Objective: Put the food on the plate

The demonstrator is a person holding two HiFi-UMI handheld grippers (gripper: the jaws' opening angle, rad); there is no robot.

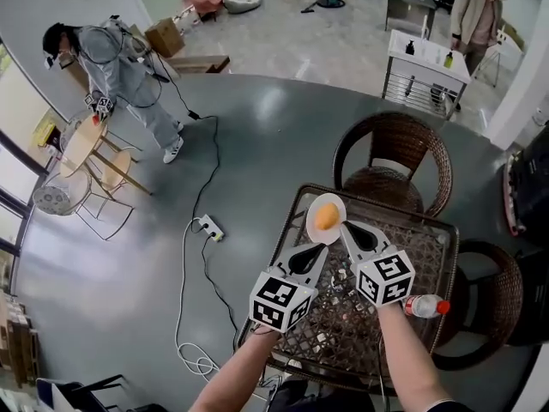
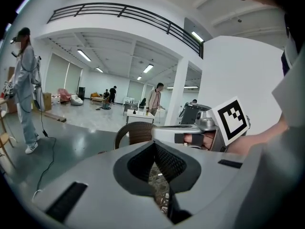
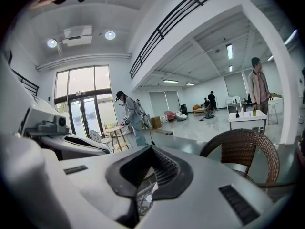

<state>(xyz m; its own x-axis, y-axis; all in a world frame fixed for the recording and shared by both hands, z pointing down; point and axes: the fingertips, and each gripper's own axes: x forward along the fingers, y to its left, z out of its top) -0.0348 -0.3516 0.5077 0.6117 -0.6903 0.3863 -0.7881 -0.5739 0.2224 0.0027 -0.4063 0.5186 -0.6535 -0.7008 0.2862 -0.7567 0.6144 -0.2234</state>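
Hovering over the table (image 1: 425,243) near 2 wicker chairs (image 1: 395,157), left gripper (image 1: 319,249) and right gripper (image 1: 346,227) have closed, empty fingers (image 2: 174,163).

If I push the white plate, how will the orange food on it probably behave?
The orange food looks round and smooth, so it may roll when pushed. The plate seems shallow, so a quick push could let the food slip over its rim.

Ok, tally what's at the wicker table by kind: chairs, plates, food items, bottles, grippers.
Wicker chairs: 2
Plate: 1
Orange food: 1
Bottle: 1
Grippers: 2 (left gripper, right gripper)
Total: 7
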